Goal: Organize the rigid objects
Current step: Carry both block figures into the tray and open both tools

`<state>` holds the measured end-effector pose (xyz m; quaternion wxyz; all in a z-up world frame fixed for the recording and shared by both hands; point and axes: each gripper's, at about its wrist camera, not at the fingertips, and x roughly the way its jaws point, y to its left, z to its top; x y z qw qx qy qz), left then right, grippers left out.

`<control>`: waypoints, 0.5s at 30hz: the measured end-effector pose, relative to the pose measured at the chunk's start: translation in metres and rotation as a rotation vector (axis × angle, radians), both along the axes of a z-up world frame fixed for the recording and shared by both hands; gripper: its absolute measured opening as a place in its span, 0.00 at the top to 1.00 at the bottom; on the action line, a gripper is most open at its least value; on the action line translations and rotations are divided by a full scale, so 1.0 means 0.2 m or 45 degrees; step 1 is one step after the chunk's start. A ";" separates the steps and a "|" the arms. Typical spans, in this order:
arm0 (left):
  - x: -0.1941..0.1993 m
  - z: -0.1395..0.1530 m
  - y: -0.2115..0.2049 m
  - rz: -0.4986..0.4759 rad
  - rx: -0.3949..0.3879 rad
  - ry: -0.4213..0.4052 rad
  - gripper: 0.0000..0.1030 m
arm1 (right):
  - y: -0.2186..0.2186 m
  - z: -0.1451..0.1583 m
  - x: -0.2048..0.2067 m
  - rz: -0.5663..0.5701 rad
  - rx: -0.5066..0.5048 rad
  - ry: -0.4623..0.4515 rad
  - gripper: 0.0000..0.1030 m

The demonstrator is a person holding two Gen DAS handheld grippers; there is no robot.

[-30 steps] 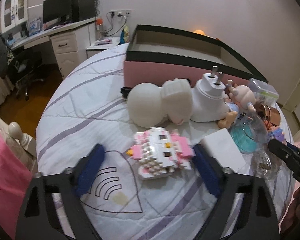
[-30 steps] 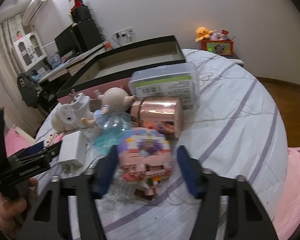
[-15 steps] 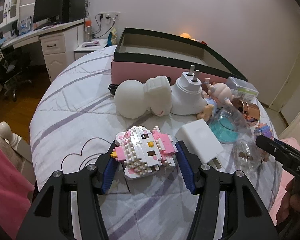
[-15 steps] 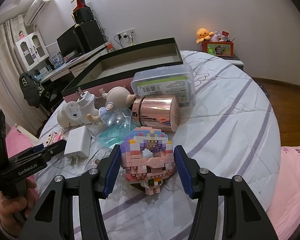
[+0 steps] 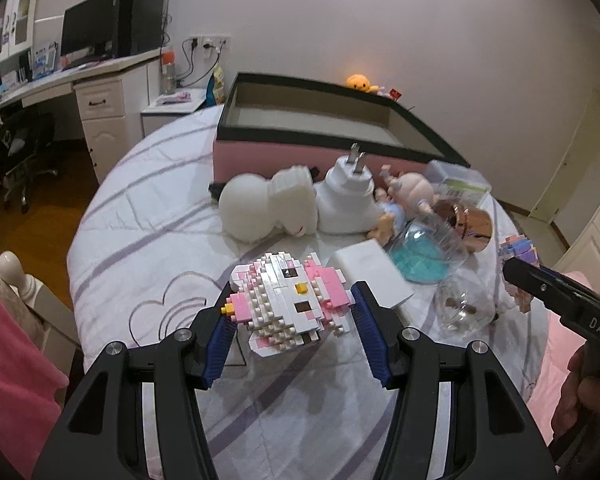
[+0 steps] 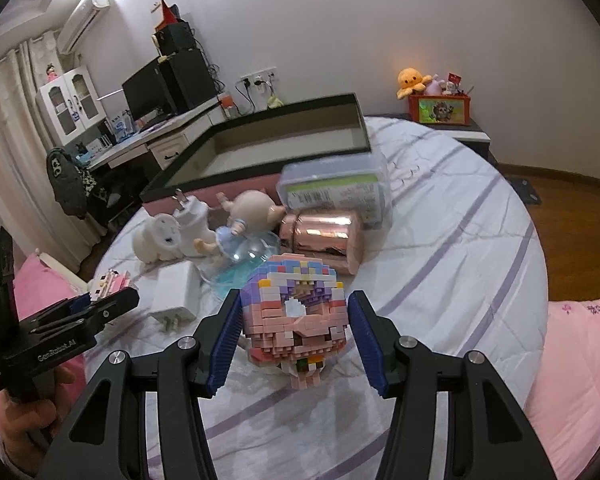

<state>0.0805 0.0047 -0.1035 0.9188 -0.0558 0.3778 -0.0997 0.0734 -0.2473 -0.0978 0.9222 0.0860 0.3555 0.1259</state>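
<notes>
My left gripper [image 5: 290, 328] is shut on a pink and white block-built cat figure [image 5: 288, 304], held just above the striped bedspread. My right gripper [image 6: 294, 334] is shut on a pink and purple block-built figure [image 6: 294, 312], also lifted off the bed. Behind both stands a long pink box with a black rim [image 5: 320, 136], open on top and empty. In the right wrist view the left gripper [image 6: 100, 300] shows at the left edge with the cat figure in it. The right gripper's black finger [image 5: 560, 292] shows at the right of the left wrist view.
Between the grippers and the box lie a white figurine [image 5: 260, 208], a white plug [image 5: 346, 200], a small doll [image 5: 404, 196], a white charger [image 5: 370, 274], a clear dome with blue filling [image 5: 424, 252], a copper tin [image 6: 324, 236] and a clear lidded container [image 6: 336, 188]. A desk stands far left.
The left gripper closed onto the block cat and raised it off the bedspread. The right gripper lifted its block figure a little higher; the box now looks nearer in both views.
</notes>
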 end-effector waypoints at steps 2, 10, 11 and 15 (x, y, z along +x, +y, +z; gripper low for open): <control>0.00 0.05 0.00 -0.006 0.005 -0.024 0.45 | 0.01 0.04 -0.01 0.017 -0.001 -0.020 0.47; 0.12 0.32 -0.02 0.001 0.035 -0.154 0.45 | 0.08 0.26 0.12 0.093 -0.051 -0.131 0.47; 0.14 0.35 -0.03 -0.001 0.037 -0.173 0.45 | 0.08 0.30 0.16 0.098 -0.061 -0.147 0.47; 0.30 0.46 -0.05 -0.012 0.040 -0.224 0.45 | 0.11 0.40 0.33 0.104 -0.083 -0.188 0.47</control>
